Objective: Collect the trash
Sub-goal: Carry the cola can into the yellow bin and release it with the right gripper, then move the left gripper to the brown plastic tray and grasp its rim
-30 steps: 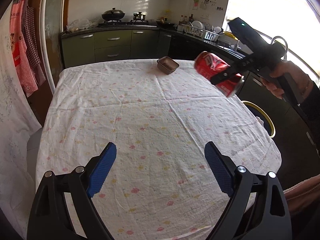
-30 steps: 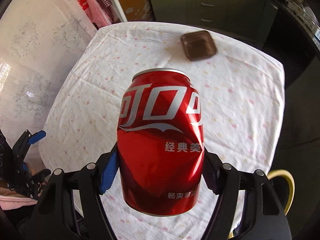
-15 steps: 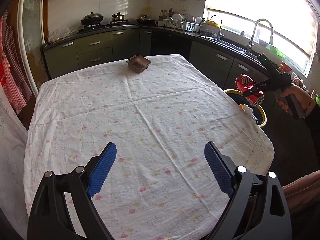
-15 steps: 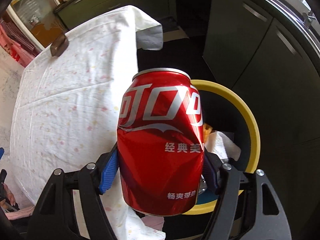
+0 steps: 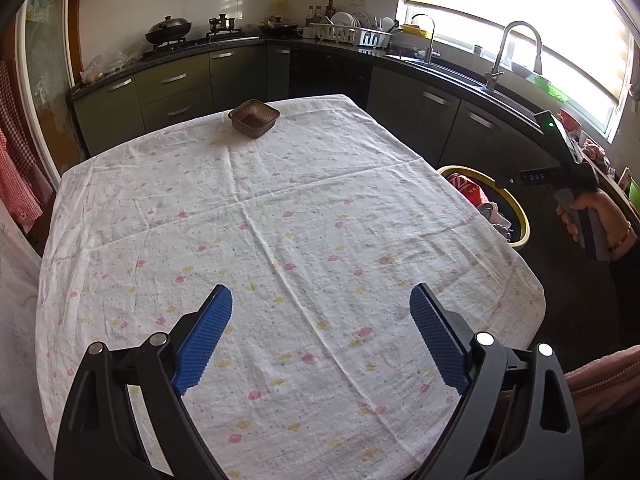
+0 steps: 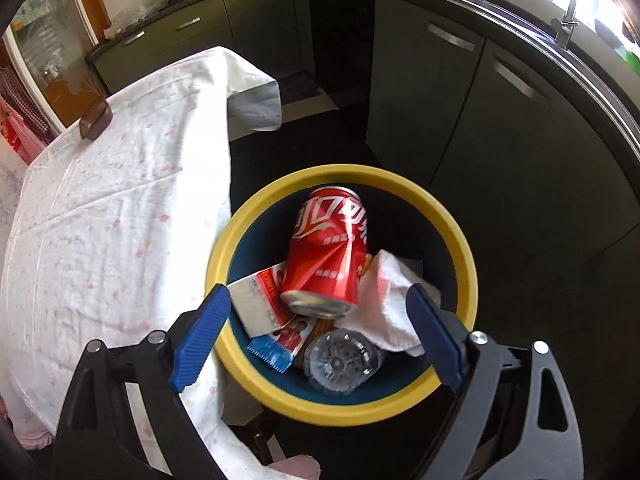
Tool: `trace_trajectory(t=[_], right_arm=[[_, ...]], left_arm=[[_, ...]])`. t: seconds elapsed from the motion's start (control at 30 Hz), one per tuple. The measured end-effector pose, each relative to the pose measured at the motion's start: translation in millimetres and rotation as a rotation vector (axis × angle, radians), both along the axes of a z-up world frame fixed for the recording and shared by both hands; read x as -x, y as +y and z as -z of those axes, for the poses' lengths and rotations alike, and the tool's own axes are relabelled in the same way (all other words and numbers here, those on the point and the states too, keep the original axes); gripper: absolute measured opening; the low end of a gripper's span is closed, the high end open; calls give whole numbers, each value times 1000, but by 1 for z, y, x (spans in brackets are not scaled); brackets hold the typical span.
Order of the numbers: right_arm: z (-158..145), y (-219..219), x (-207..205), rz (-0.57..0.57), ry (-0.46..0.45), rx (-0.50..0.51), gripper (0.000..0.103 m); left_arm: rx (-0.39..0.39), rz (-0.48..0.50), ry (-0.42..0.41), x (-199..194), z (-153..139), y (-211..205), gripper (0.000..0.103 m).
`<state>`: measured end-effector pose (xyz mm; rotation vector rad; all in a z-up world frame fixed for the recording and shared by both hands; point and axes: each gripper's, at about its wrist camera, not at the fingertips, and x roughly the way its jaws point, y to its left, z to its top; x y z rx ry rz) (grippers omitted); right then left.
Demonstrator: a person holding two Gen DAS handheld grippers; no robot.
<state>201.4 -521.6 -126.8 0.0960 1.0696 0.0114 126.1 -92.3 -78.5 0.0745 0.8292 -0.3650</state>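
Observation:
A dented red cola can point(image 6: 326, 256) lies in the yellow-rimmed trash bin point(image 6: 464, 256) beside the table, on top of a white tissue point(image 6: 384, 296), a snack wrapper point(image 6: 266, 312) and a clear plastic bottle point(image 6: 340, 360). My right gripper point(image 6: 318, 336) is open and empty above the bin. The can point(image 5: 468, 190) and bin point(image 5: 520, 220) also show in the left wrist view, at the table's right edge. My left gripper point(image 5: 320, 336) is open and empty over the near part of the table. A brown square tray point(image 5: 253, 118) sits at the table's far end.
The table wears a white flowered cloth point(image 5: 280, 240). Dark green kitchen cabinets point(image 5: 460, 120) run behind and right of the bin. A sink with a tap point(image 5: 516, 52) stands under the window. The brown tray also shows in the right wrist view point(image 6: 95, 120).
My right gripper carried the can from over the table to above the bin, then opened; the can dropped into the bin. My left gripper stayed open over the table.

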Motion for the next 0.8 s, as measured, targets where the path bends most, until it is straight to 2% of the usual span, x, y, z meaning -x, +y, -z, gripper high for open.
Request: trace_trajectory(t=[0.13, 0.3, 0.4, 0.5, 0.63, 0.8], right_arm=[[-3, 19, 31, -27, -54, -47, 85], [3, 38, 43, -57, -81, -136, 85], [4, 43, 42, -71, -81, -130, 85], [4, 45, 43, -77, -85, -132, 85], [4, 44, 42, -78, -98, -132, 85], [6, 45, 37, -74, -104, -139, 85]], left_arm=[[-16, -13, 17, -18, 2, -4, 91], [-30, -36, 40, -68, -3, -13, 94], [-25, 26, 21, -108, -9, -24, 96], [-53, 94, -23, -153, -15, -34, 96], [-90, 161, -20, -213, -13, -39, 96], [-181, 212, -6, -267, 0, -51, 80]])
